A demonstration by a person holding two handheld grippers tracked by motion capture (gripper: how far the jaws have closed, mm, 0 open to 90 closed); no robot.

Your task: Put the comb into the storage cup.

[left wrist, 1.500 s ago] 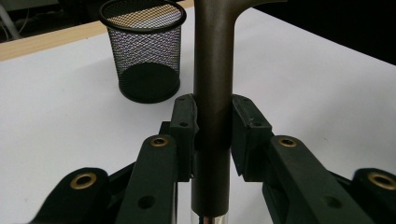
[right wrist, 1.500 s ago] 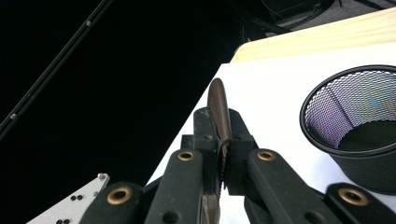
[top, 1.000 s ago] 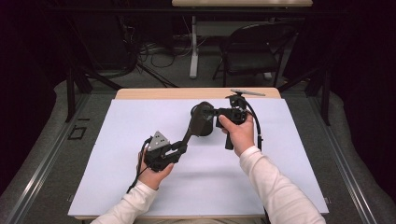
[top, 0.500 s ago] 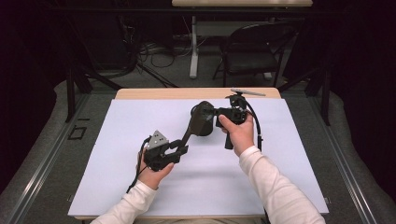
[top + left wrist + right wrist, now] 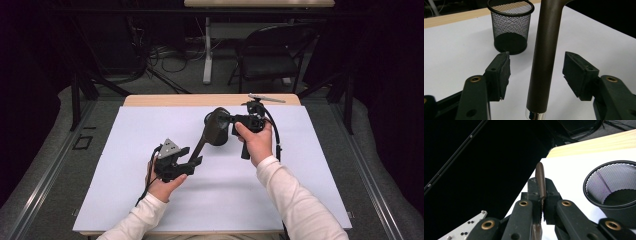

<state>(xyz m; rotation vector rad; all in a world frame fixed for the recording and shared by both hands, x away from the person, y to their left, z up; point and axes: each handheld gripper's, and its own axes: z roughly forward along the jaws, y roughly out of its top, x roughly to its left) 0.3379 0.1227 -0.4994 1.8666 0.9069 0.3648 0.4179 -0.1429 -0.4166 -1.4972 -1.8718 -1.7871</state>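
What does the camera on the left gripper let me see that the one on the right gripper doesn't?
The left gripper view gives the utensil's round brown handle with its silver tip, standing free between the left gripper, whose jaws have just been opening. The right gripper view gives the utensil's thin flat end pinched in the shut right gripper, plus a grey plate. Both share the black mesh cup on the white table.

A dark brown handle [image 5: 544, 62] tipped with a silver band is seen between black grippers, a black mesh cup [image 5: 510, 27] of fine diamond weave is set on a white table [image 5: 125, 200], and white sleeves [image 5: 295, 200] are worn.
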